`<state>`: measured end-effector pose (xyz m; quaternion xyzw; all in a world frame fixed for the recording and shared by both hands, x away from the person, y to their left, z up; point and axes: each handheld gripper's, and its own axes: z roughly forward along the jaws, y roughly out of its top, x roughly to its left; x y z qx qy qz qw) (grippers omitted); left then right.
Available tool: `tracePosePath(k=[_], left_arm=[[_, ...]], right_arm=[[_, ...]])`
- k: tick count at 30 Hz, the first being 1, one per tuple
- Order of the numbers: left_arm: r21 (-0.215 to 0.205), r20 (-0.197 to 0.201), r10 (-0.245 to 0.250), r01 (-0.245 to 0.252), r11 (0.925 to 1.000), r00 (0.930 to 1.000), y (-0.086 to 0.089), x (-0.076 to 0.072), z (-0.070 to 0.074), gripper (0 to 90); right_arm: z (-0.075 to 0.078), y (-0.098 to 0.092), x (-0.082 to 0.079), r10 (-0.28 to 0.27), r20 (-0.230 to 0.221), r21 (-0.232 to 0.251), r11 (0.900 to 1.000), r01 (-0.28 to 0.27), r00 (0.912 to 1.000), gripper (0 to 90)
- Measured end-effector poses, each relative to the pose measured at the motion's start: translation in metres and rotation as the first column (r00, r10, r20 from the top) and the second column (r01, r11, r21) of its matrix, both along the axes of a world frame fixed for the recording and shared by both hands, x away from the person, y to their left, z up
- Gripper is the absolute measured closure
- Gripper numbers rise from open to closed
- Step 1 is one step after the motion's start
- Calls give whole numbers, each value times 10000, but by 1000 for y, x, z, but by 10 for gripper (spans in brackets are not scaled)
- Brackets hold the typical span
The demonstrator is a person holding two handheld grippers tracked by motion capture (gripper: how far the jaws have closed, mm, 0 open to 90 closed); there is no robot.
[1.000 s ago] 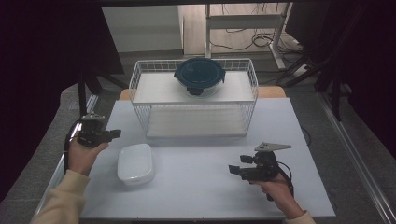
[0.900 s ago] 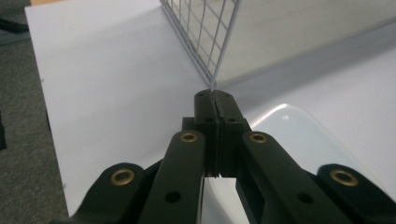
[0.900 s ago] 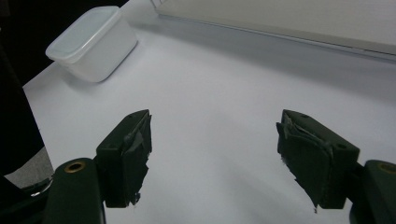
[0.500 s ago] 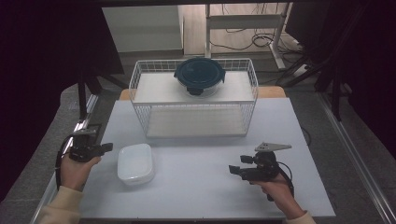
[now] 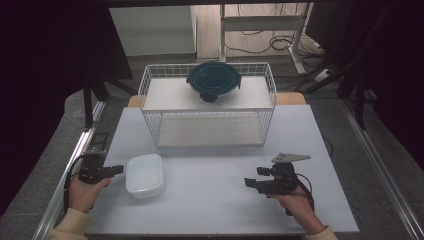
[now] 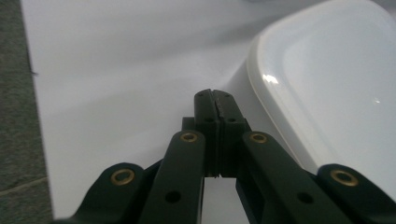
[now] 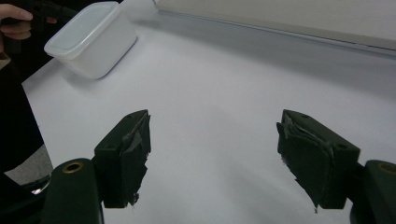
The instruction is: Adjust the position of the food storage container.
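Observation:
A white lidded rectangular container (image 5: 145, 175) lies on the white table (image 5: 215, 200) at the front left; it also shows as the white container (image 6: 327, 88) and the white container (image 7: 91, 37). My left gripper (image 5: 119, 169) is shut, its tips just left of the container's side and empty; in its own view the left gripper (image 6: 214, 95) has both jaws pressed together close to the container's rim. My right gripper (image 5: 248, 183) rests at the front right, pointing left. Its jaws stand wide apart over bare table, the right gripper (image 7: 212, 154) holding nothing.
A white wire basket rack (image 5: 207, 107) stands at the back middle. A round glass bowl with a dark teal lid (image 5: 214, 80) sits on its top shelf. The table's left edge (image 6: 35, 116) borders grey floor.
My left hand has come down and toward me, from raised at the table's left edge to a low spot beside the white container. The right hand has stayed put.

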<state>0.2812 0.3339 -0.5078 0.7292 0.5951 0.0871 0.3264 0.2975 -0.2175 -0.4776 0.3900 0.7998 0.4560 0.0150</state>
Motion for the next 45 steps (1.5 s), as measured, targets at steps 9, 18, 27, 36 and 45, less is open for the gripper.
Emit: tracePosePath(k=[9, 18, 27, 36, 45], left_arm=[[-164, -76, -691, 689, 9975, 9976, -24, -2, -1, 896], [-927, -194, -1317, 1294, 9872, 9911, -45, -1, -3, 897], [-1774, -248, -1634, 1566, 9716, 9862, -58, 7, -6, 897], [-1846, -86, -1996, 1946, 9634, 9798, -83, 17, 1, 898], [-2114, -412, -2871, 2725, 9386, 9570, -111, 19, -5, 898]], right_arm=[[0, 0, 0, -30, -46, -31, 10000, 30, 10000, 254], [0, 0, 0, -51, -106, -60, 10000, 50, 9999, 254], [-1, 0, 1, -64, -134, -129, 9999, 62, 9999, 254], [-1, 0, 1, -68, -133, -147, 9999, 66, 9999, 254], [0, 0, 0, -49, -153, -163, 9999, 46, 9999, 254]])
